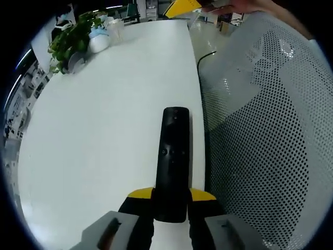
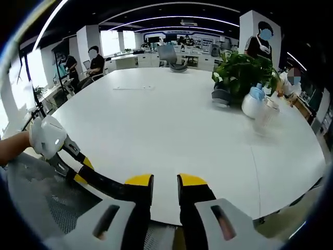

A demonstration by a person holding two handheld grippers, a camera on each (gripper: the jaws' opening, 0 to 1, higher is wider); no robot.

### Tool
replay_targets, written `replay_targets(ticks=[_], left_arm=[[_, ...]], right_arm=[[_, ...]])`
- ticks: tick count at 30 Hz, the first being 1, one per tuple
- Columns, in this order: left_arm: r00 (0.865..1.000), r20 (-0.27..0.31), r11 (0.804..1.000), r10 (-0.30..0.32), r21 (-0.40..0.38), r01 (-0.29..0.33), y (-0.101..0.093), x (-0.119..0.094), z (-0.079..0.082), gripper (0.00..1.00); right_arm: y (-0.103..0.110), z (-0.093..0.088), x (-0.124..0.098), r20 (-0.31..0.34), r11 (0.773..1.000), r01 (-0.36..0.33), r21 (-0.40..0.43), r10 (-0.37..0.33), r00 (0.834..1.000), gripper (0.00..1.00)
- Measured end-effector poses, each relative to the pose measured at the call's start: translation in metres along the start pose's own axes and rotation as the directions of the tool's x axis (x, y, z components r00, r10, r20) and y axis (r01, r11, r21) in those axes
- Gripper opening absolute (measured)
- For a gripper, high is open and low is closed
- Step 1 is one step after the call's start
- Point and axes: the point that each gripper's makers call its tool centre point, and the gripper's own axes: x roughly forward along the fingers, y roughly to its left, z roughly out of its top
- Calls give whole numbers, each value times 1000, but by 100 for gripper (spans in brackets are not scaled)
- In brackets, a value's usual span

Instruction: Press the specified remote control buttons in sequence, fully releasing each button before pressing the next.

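Right now the left gripper (image 1: 170,200) is clamped on a black remote (image 1: 173,164), low centre of its frame above the white table (image 1: 104,130). The right gripper (image 2: 165,188) has its jaws apart, holding nothing. Farther back, upper right, a pot (image 2: 222,97) holds a leafy plant (image 2: 243,69) beside a white jug (image 2: 253,104).

Left tool (image 1: 170,200) clamped tight; right tool (image 2: 165,190) with jaws slightly parted.

One remote (image 1: 173,161), one plant (image 2: 242,70), one table (image 2: 156,125).
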Motion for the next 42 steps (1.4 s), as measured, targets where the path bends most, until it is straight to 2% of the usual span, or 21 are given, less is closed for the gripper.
replay_targets(ticks=[6, 11, 13, 17, 23, 28, 36, 40, 42], left_arm=[[999, 46, 1000, -7, 11, 7, 0, -1, -1, 24], [998, 56, 1000, -8, 22, 7, 0, 0, 1, 24], [998, 66, 1000, -11, 23, 10, 0, 0, 0, 24], [995, 96, 1000, -17, 27, 14, 0, -1, 0, 24], [994, 108, 999, -23, 31, 20, 1, -1, 1, 24], [993, 119, 1000, -21, 19, 19, 1, 0, 2, 24], [992, 123, 1000, -22, 9, 21, 2, 0, 1, 24], [992, 126, 1000, -22, 8, 22, 2, 0, 1, 24], [991, 128, 1000, -22, 10, 21, 2, 0, 1, 24]], right_arm=[[8, -1, 2, -26, 998, -19, -58, 18, 1000, 16], [19, 3, 2, -33, 995, -54, -80, 52, 998, 2], [23, 4, 1, -35, 995, -60, -84, 58, 998, 0], [37, 2, 3, -85, 984, -140, -113, 131, 988, 0], [56, 19, 19, -95, 970, -179, -166, 165, 982, 0], [76, 27, 44, -140, 945, -247, -213, 220, 965, 0], [101, 14, 75, -204, 932, -314, -181, 276, 939, 0], [109, -7, 81, -267, 918, -350, -185, 295, 917, 0], [108, -17, 81, -279, 919, -350, -179, 294, 914, 0]])
